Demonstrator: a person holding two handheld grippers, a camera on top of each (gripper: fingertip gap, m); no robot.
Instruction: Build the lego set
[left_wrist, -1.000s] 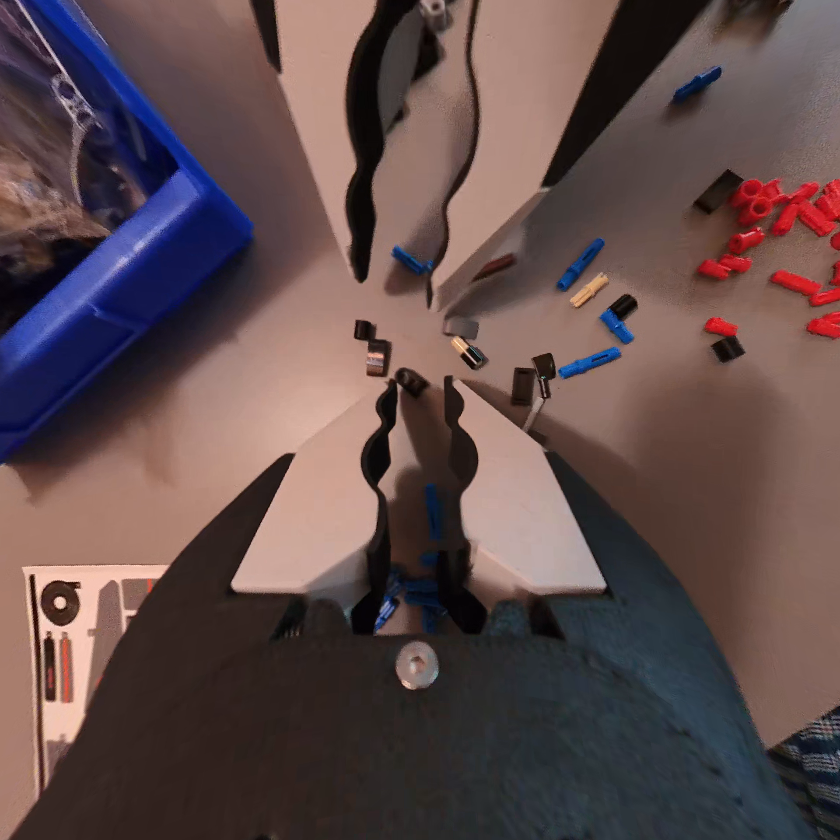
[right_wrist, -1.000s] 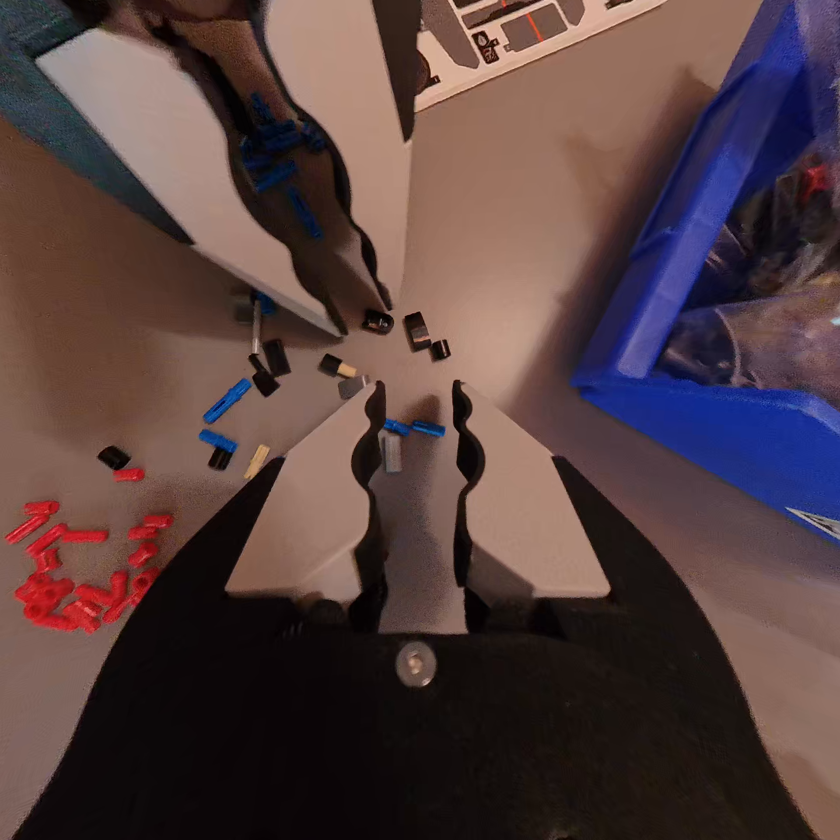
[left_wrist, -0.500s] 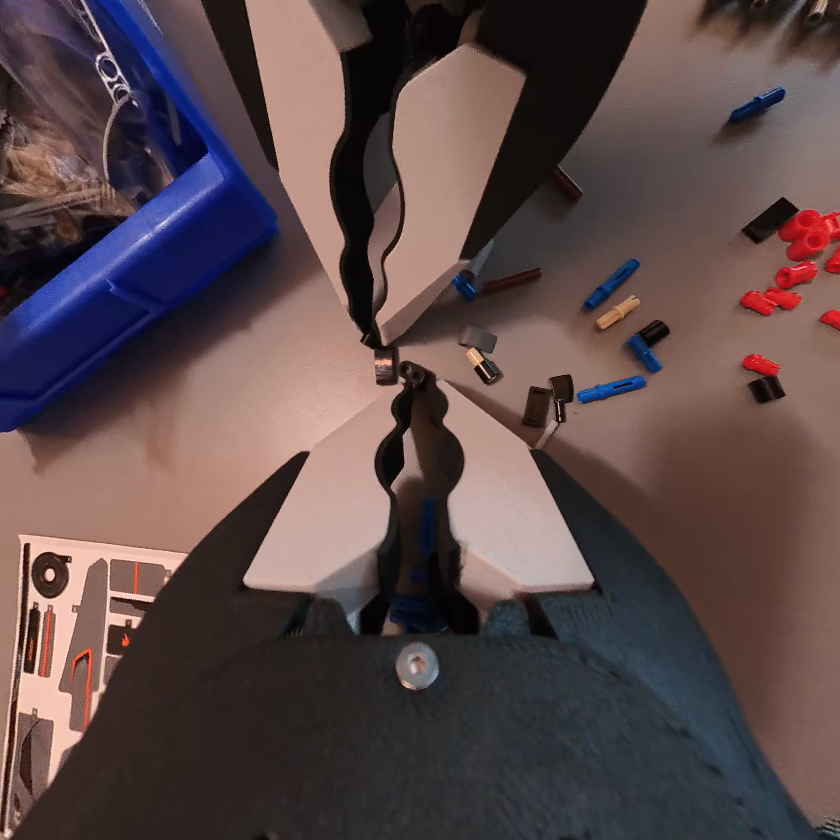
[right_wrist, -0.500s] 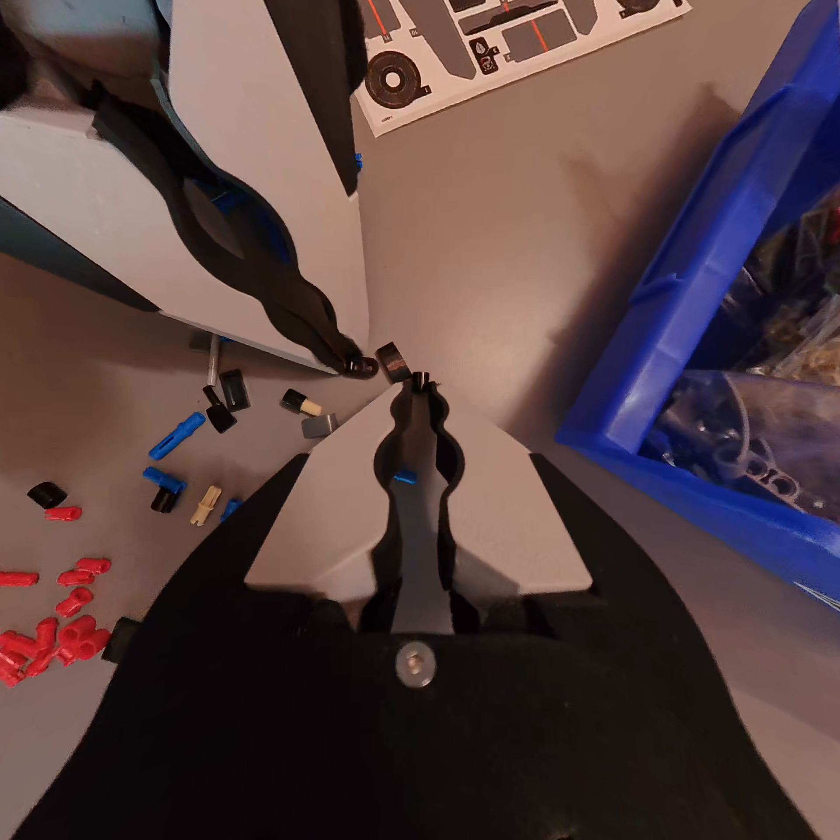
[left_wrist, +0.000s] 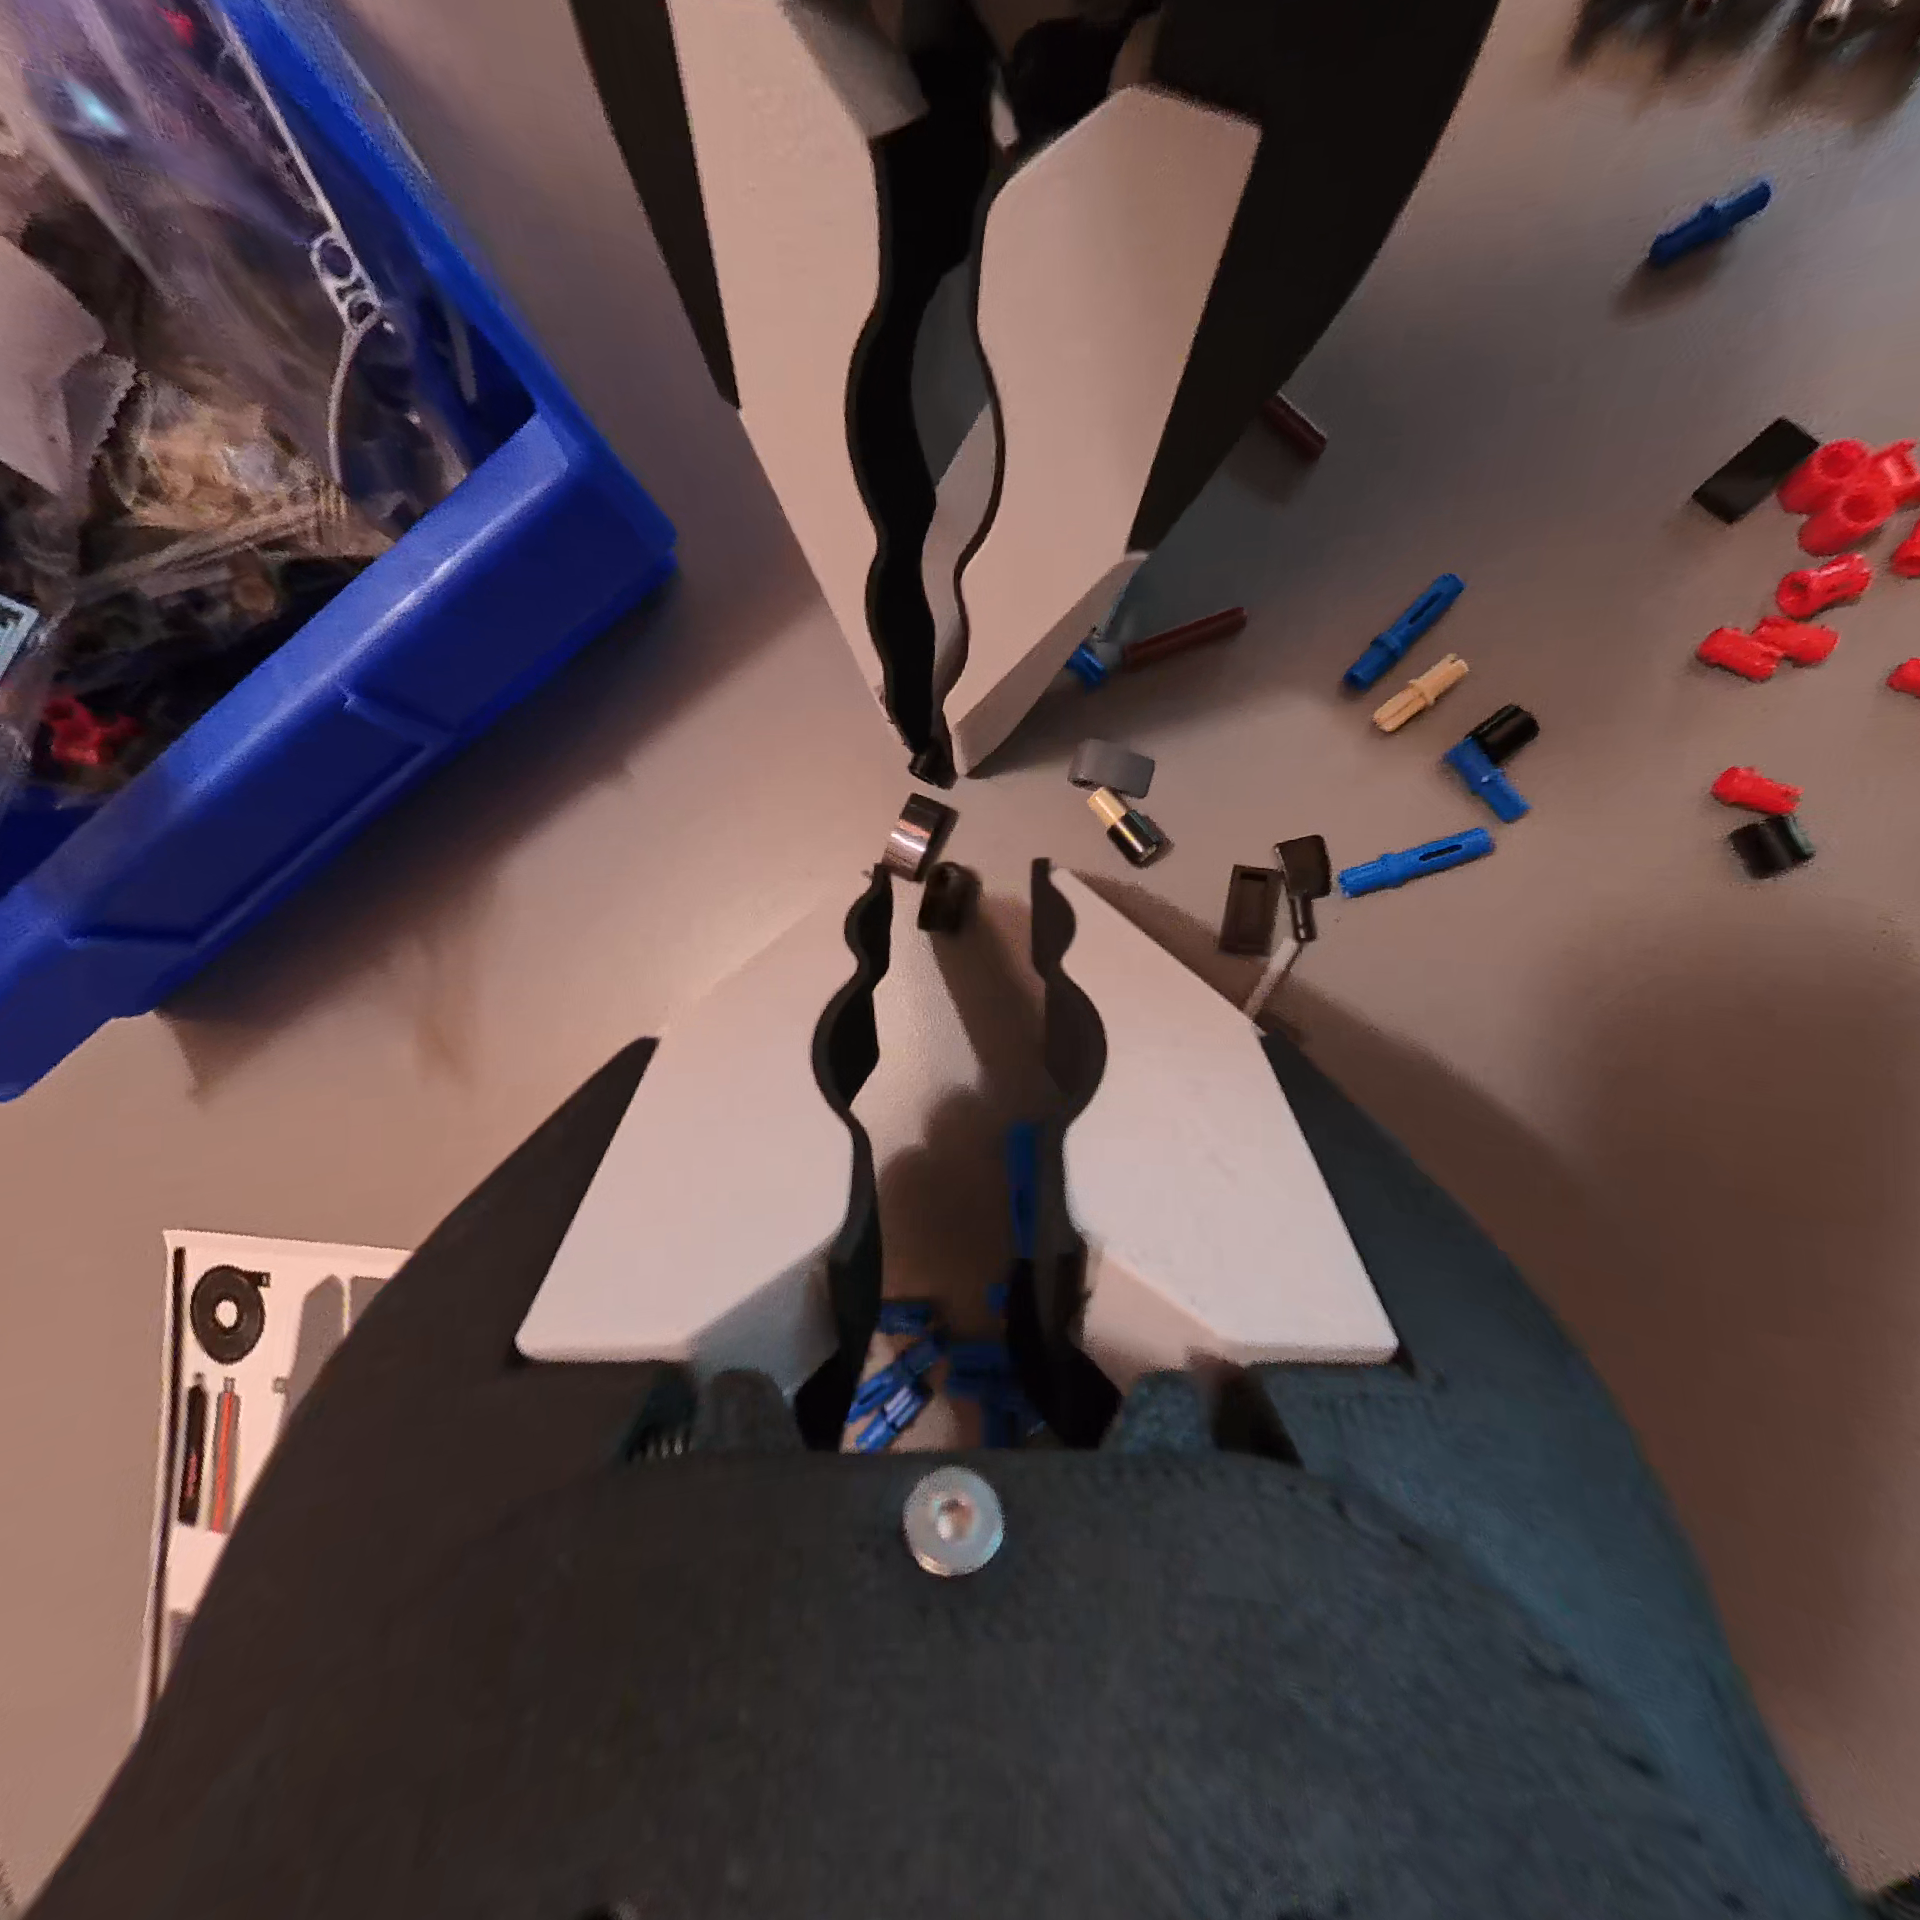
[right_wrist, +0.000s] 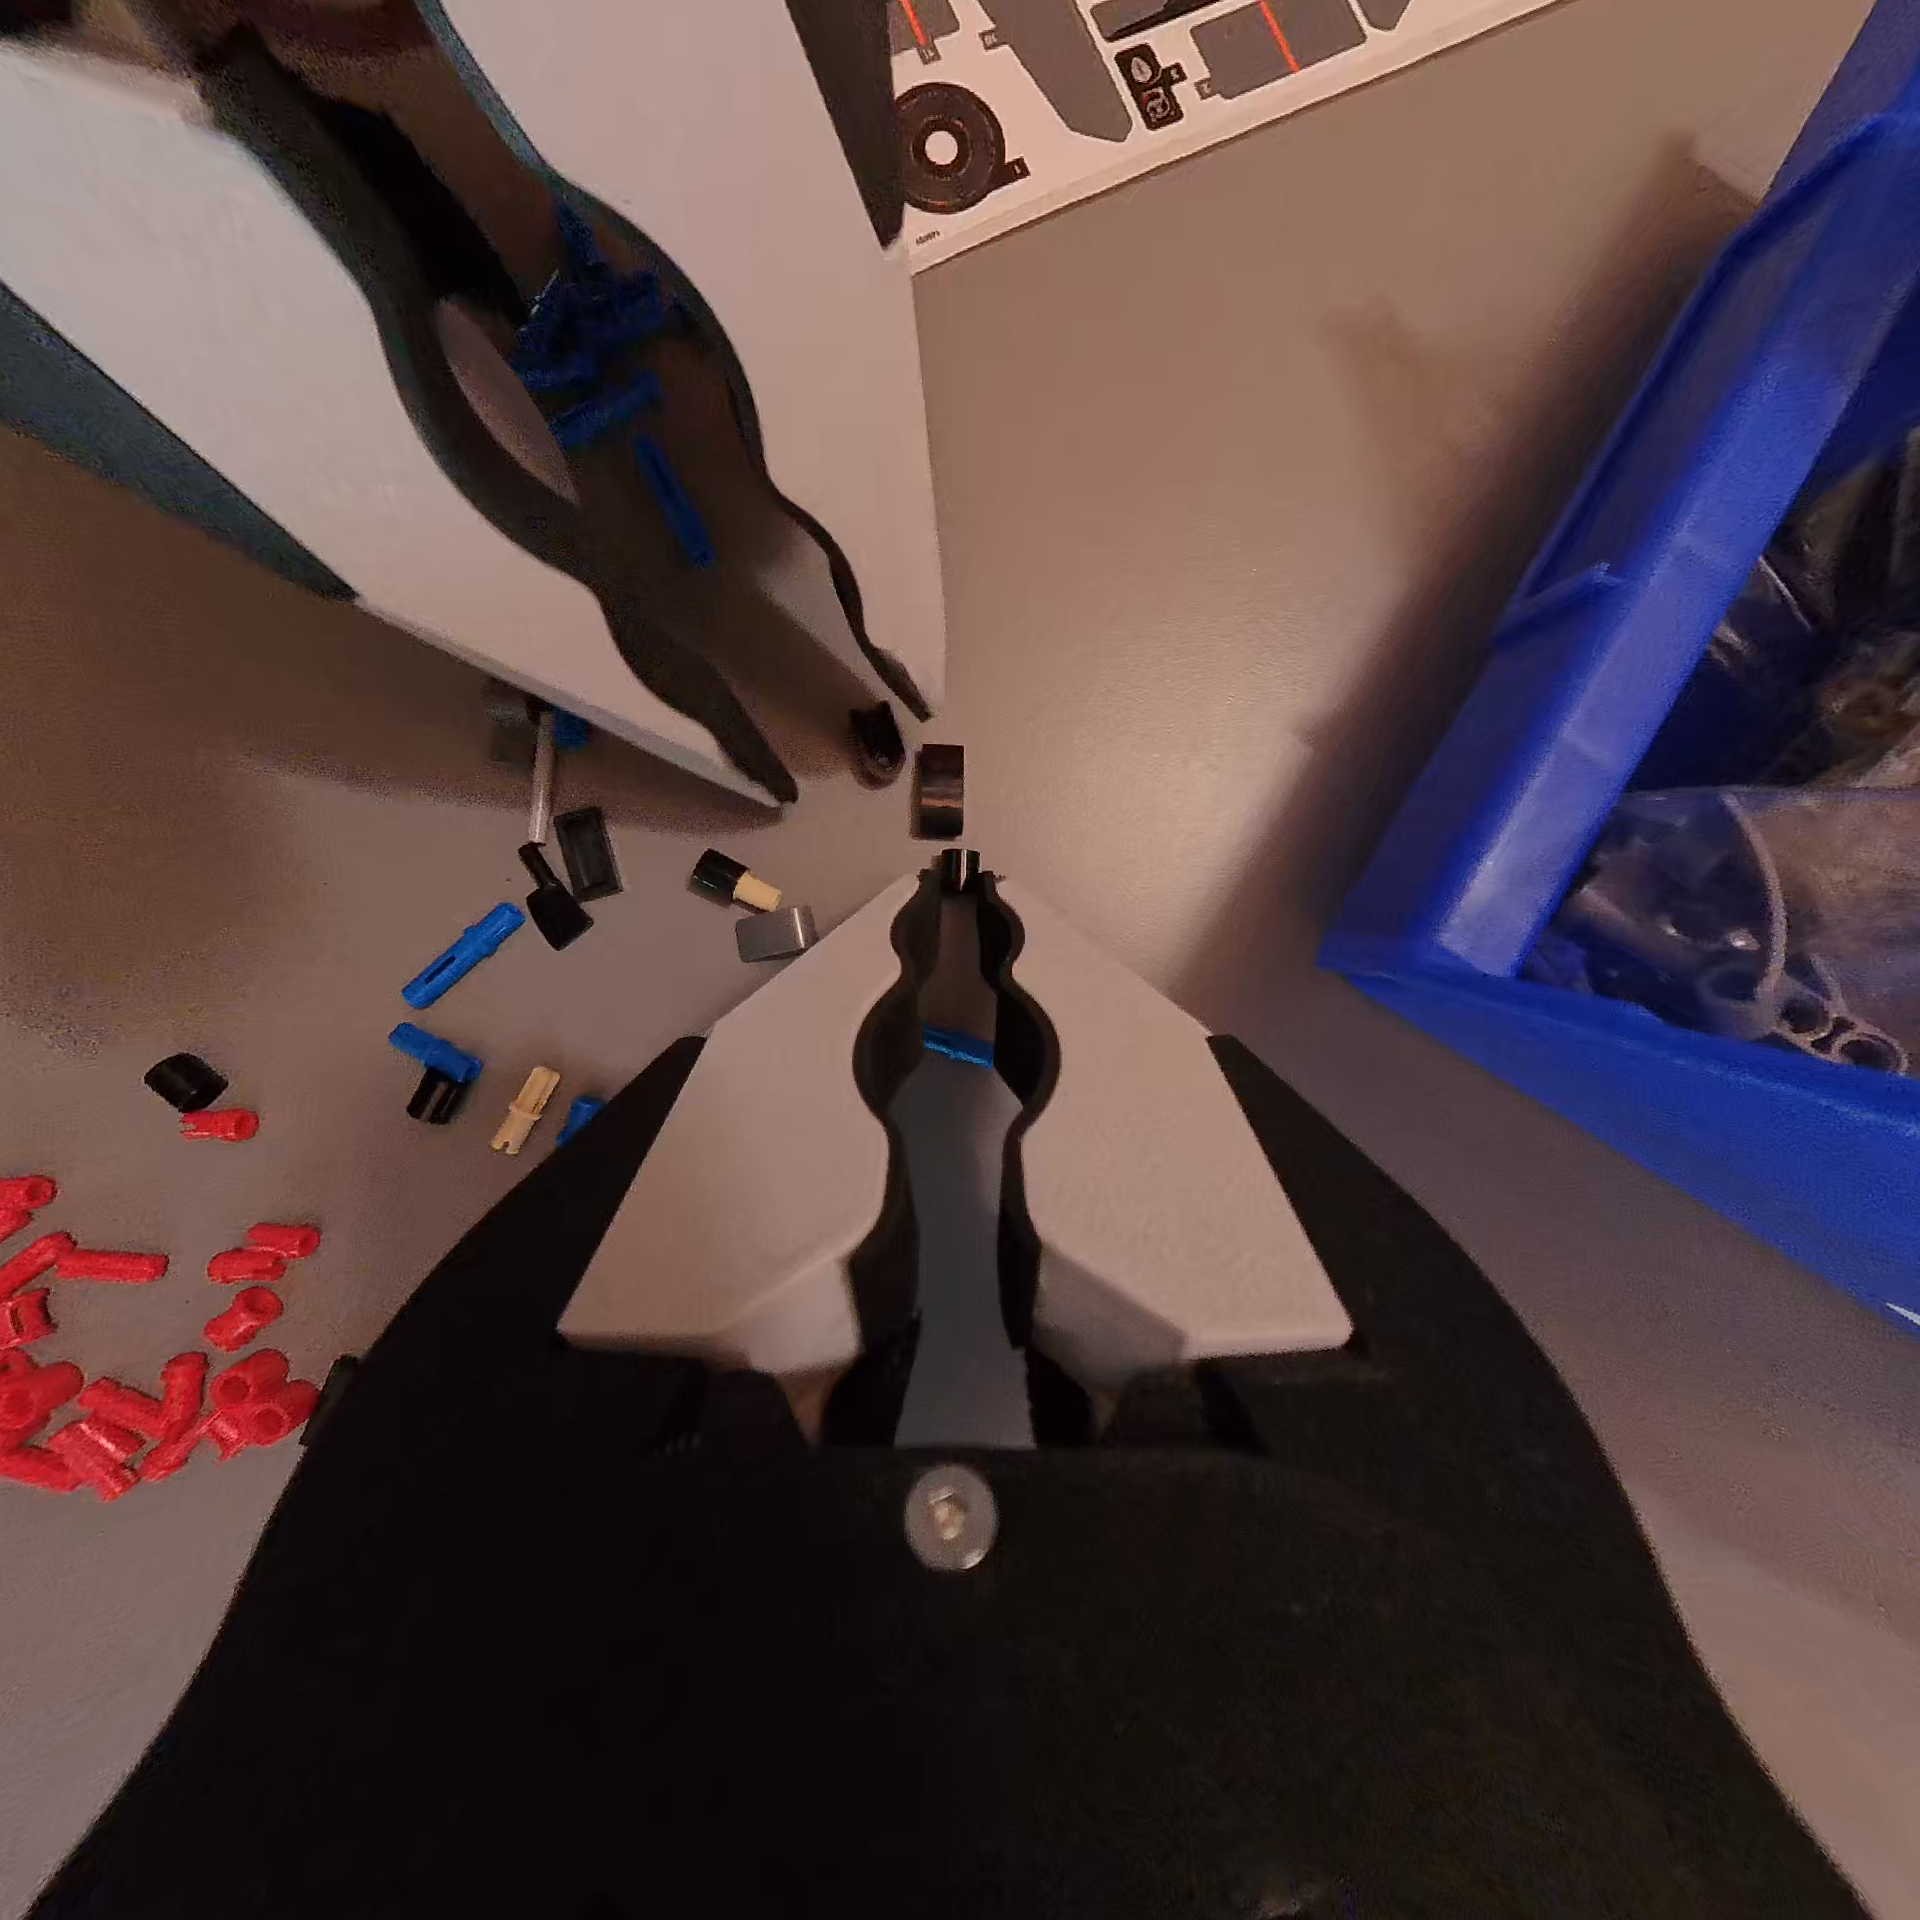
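Right tool (right_wrist: 961, 878) clamps what looks like a tiny black pin (right_wrist: 960, 869), mostly hidden; left tool (left_wrist: 958, 883) gapes apart

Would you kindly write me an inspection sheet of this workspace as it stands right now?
Surface: grey table, matte, with loose parts scattered across it.
Job's things: small black pin pinched at the right tool's tips; black ring and black connector lying by the left tool; blue pins; red pins in a heap; sticker sheet.
Clutter: blue bin holding bagged parts.
Grippers: left tool open, empty; right tool shut on the pin.
Cables: nothing seen.
Surroundings: nothing seen beyond the table.
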